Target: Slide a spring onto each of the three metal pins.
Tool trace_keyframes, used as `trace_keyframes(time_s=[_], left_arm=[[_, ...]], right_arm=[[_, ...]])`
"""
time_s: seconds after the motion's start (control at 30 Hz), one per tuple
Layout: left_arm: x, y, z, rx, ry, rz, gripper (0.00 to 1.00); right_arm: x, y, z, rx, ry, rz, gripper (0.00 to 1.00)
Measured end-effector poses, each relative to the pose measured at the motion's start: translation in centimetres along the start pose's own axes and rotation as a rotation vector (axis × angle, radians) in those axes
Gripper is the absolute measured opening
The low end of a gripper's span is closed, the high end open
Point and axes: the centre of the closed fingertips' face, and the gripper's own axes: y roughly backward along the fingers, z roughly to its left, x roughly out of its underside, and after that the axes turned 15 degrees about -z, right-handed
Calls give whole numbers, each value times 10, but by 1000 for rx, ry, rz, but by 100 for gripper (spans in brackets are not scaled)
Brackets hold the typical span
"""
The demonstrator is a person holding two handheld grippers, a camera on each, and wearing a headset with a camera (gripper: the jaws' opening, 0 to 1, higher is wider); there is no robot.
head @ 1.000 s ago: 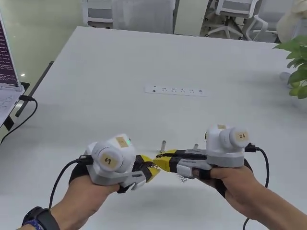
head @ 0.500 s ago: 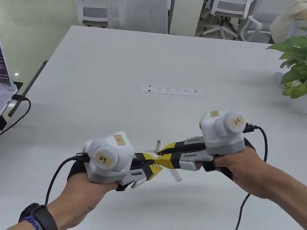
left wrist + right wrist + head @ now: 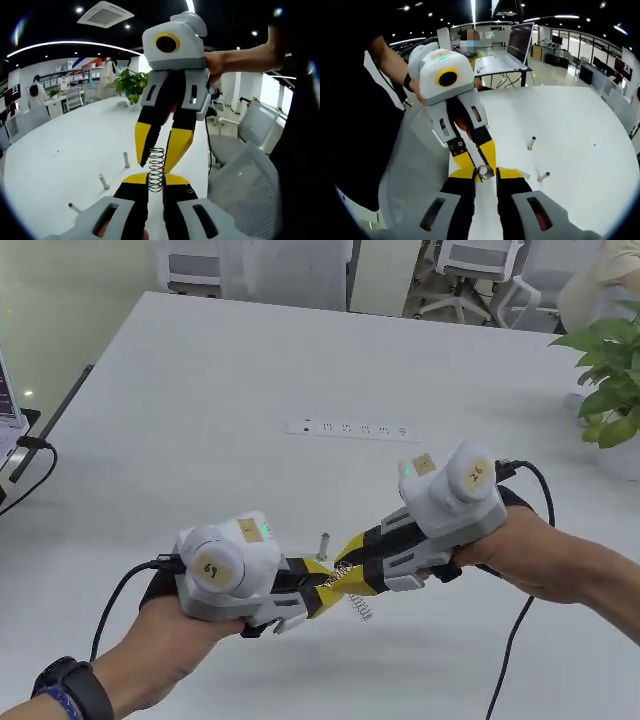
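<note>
Currently my left tool [image 3: 156,182] is drawn narrow on the lower coils of the spring [image 3: 156,170], which stands out forward from between its yellow tips. My right tool [image 3: 155,164] comes in from opposite, with its two jaws set close on either side of the upper coils. Whether they press or merely flank the wire, I cannot tell. In the head view the two tools meet tip to tip above the worktop [image 3: 300,360], and the spring shows just beneath the crossing, clear of the surface.

Pins [image 3: 126,159]: I count three in the left gripper view, standing apart in a row on the worktop. As far as I can make out, each is bare.

Assessment of the spring:
- **Build:** It is thin, open-coiled wire, and I judge it very light.
- **Behaviour under load:** It should give readily along its length and bow sideways under a slight load.
- **Risk:** The round wire offers little bite. A hard squeeze could flatten the coils or shoot the spring out of the jaws.

Recommended hold: take it across the diameter, lightly, a few coils back from the leading end. That keeps the end from drooping and leaves the bore open for the pin. A grip at the far end would, in my judgement, leave the mouth wandering.
</note>
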Motion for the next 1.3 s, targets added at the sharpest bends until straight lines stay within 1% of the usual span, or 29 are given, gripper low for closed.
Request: trace_keyframes(time_s=[0.23, 0.43, 0.53, 0.67, 1.07, 1.3], left_arm=[[-1, -4, -7, 30, -1, -5, 2], [-2, -6, -11, 52, -11, -4, 2], [-2, -6, -13, 59, -14, -4, 2], [-2, -6, -14, 68, -17, -1, 2], [0, -7, -16, 81, -11, 0, 2], [4, -5, -17, 78, -10, 2, 2]], right_arm=[[4, 3, 7, -67, 65, 83, 12], [8, 6, 10, -103, 96, 126, 11], [9, 6, 13, -126, 126, 157, 10], [9, 6, 15, -150, 149, 180, 9], [11, 6, 18, -190, 228, 223, 8], [15, 2, 19, -199, 249, 239, 8]])
